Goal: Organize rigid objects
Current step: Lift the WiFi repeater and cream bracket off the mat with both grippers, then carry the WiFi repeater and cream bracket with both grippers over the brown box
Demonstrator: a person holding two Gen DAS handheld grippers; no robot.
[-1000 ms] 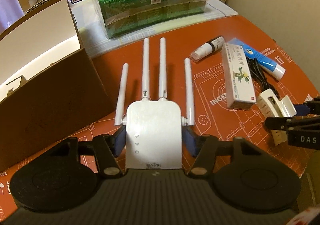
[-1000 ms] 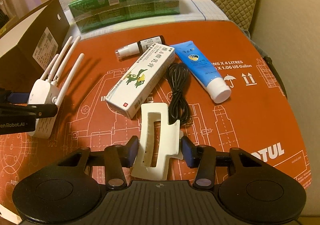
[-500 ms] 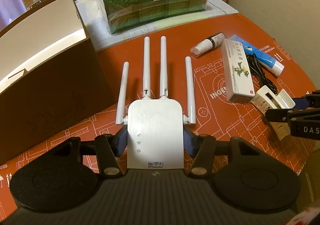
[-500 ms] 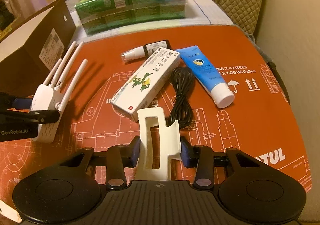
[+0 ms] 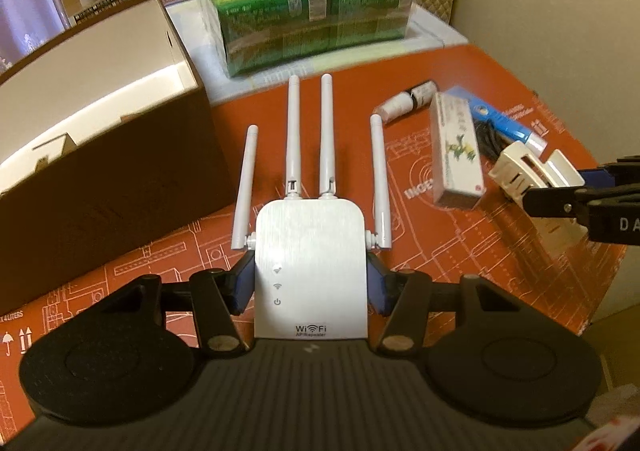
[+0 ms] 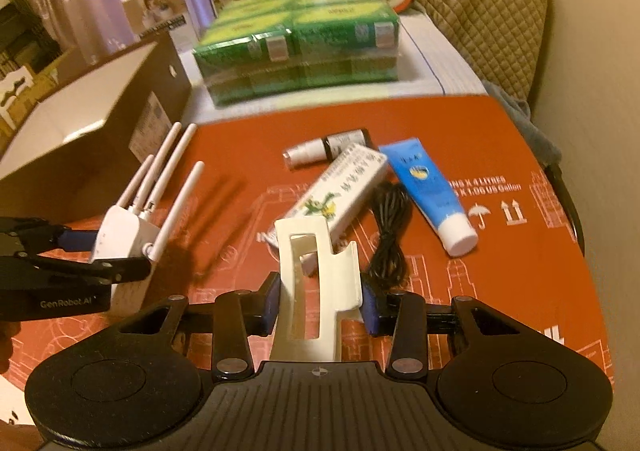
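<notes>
Open brown cardboard box with white inside (image 5: 100,139) at counter's left edge. Left tool (image 5: 311,287) pinching white four-antenna WiFi repeater (image 5: 311,263), lifted above orange printed counter (image 5: 500,271) just beside box. Right tool (image 6: 318,301) pinching cream plastic hair claw clip (image 6: 316,275), above counter's middle. Judgement: raise repeater so antennas clear box wall before lowering in; keep claw clip level. Right view alone shows whole blue tube (image 6: 430,191) and black coiled cable (image 6: 390,227); left view shows box interior.
</notes>
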